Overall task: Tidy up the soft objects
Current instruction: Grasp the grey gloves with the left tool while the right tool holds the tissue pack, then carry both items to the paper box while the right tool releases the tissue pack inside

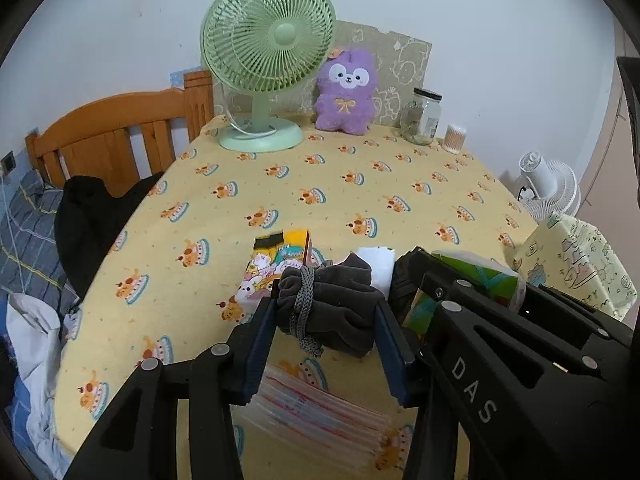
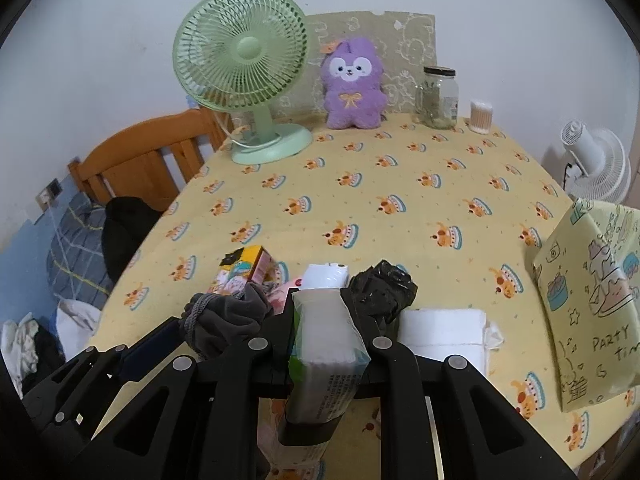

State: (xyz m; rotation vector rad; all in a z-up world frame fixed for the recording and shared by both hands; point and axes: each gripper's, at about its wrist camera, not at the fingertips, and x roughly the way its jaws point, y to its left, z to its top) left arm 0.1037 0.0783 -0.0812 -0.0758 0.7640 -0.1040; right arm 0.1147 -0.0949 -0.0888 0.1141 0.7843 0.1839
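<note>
A: So, the left fingers [image 1: 326,312]?
B: Clamped on the grey drawstring pouch [image 1: 332,304], seemingly lifted above the worktop [image 1: 360,184].
A: Right fingers [image 2: 322,304]?
B: Squeezing the tissue pack [image 2: 326,344], both pointing downward.

Right tool [image 2: 322,320]: clamped on a pack of tissues [image 2: 324,360], held clear of the worktop [image 2: 400,208].
Left tool [image 2: 176,336]: near-left, gripping a grey drawstring pouch [image 2: 228,320].
Near edge: colourful carton [image 2: 248,270], white pack [image 2: 324,274], crumpled black bag [image 2: 382,292], folded white cloth [image 2: 440,330].
Far edge, left to right: green fan [image 2: 244,64], purple plush [image 2: 354,84], glass jar [image 2: 438,96], tub of cotton swabs [image 2: 480,116].
Right edge: patterned gift bag [image 2: 592,300].
</note>
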